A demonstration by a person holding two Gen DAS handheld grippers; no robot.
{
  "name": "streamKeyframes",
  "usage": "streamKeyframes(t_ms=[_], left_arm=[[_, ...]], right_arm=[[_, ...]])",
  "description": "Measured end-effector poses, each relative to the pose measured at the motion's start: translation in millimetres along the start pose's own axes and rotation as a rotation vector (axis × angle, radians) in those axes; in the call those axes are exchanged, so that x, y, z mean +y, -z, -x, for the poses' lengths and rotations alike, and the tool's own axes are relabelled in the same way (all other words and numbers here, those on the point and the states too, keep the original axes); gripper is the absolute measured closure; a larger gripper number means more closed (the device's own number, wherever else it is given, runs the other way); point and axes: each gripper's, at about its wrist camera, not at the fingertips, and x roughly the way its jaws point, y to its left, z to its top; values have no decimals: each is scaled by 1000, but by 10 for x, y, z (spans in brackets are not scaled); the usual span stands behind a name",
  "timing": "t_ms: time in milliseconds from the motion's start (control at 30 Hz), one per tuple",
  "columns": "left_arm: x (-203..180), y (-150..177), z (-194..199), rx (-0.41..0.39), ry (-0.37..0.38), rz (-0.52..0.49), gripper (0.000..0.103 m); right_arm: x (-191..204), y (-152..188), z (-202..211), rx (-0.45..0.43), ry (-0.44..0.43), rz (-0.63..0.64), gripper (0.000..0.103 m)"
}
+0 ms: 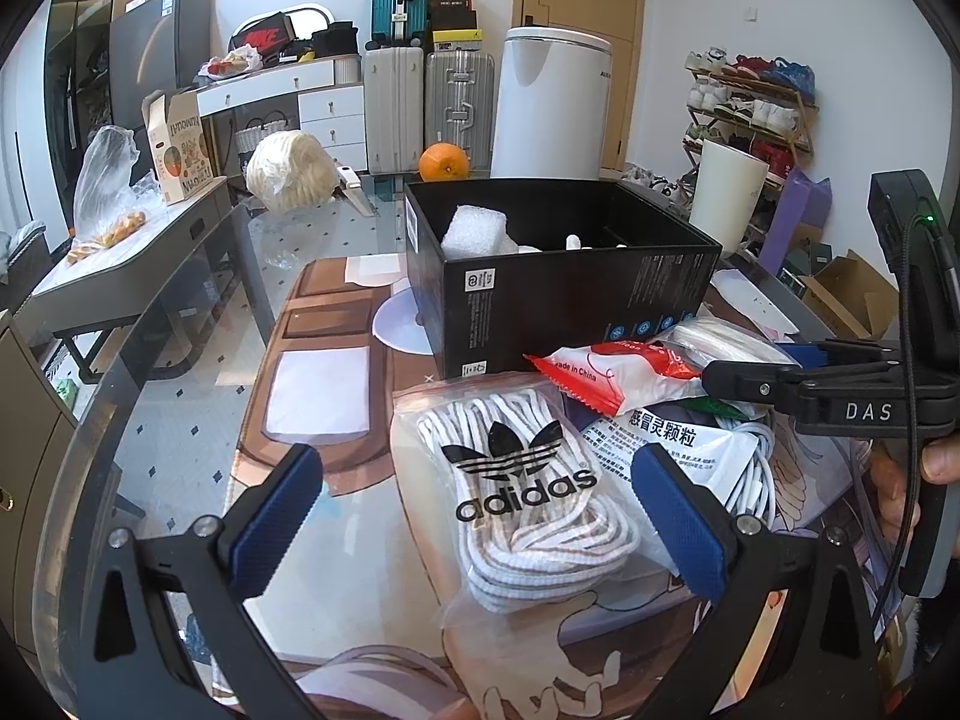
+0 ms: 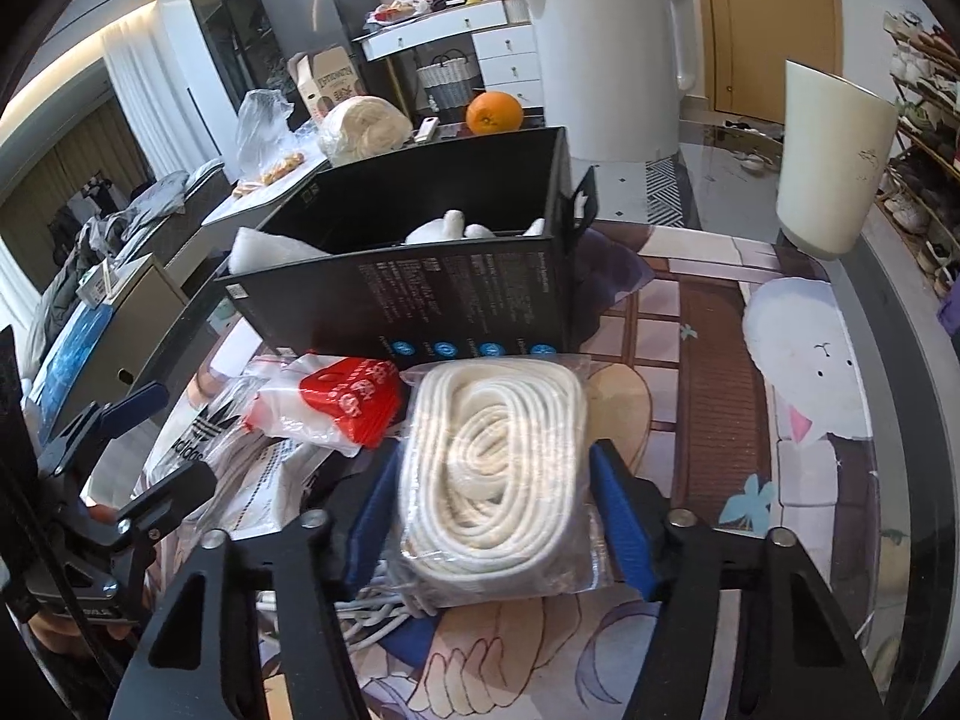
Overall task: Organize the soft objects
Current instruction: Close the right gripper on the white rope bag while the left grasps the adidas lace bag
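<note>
Right hand-held gripper (image 2: 501, 519) clamps the rope bag (image 2: 495, 474), long axis toward the box (image 2: 420, 294).

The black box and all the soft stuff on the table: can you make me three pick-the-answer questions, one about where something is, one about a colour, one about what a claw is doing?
1. Where is the orange?
A. Behind the black box
B. Inside the box
C. In a claw

2. What colour is the packet beside the bag of white rope?
A. Green
B. Red and white
C. Yellow

3. What is the right claw doing?
A. Hanging open over bare table
B. Pinching the orange
C. Squeezing the rope bag from both sides

Answers: 1 A, it sits past the box's far wall. 2 B, red print on white wrapper. 3 C, both blue pads press the bag's sides.
</note>
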Motion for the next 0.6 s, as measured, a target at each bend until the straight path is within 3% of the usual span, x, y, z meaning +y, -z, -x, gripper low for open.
streamKeyframes(t_ms=[333, 600], left_arm=[[29, -2, -18, 20, 9, 17, 0], [2, -4, -49, 43, -10, 12, 0]], right_arm=[[53, 19, 87, -14, -7, 34, 60], [56, -16, 204, -36, 6, 52, 61]])
